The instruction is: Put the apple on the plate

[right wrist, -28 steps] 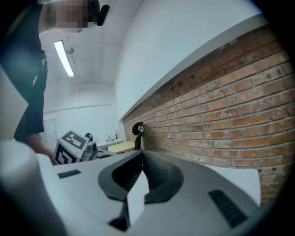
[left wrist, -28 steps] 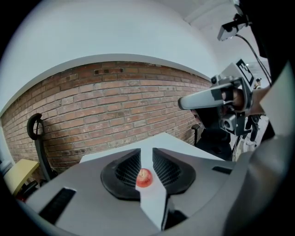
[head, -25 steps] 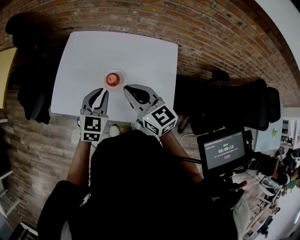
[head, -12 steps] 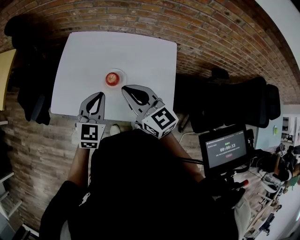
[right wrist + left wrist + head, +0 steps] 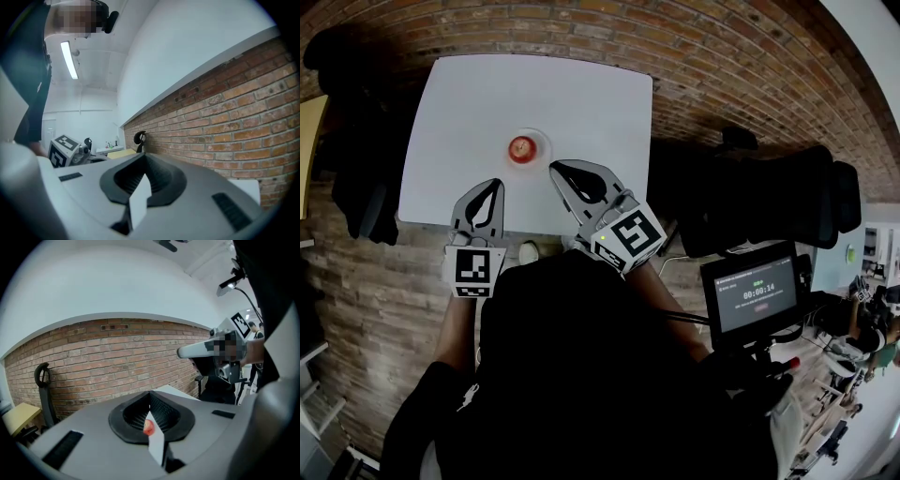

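A red apple [image 5: 521,147] rests on a small pale plate [image 5: 541,141] in the middle of the white table [image 5: 487,94]. My left gripper [image 5: 496,182] hovers over the table's near edge, short of the plate and a little to its left, shut with nothing in it. The right gripper [image 5: 553,166] points at the plate from its near right, jaws closed and empty. In the left gripper view the apple [image 5: 148,428] shows through the gap behind the closed left gripper [image 5: 150,393]. The right gripper view shows the right gripper [image 5: 143,154] with its tips together against a brick wall.
A black office chair [image 5: 759,202] stands right of the table, with a small monitor [image 5: 757,295] nearer me. Dark gear [image 5: 356,178] sits at the table's left, beside a yellow surface [image 5: 307,141]. The floor is brick-patterned.
The left gripper has drawn back from the plate toward me and its jaws have closed. The right gripper has stayed about where it was. The apple has stayed on the plate.
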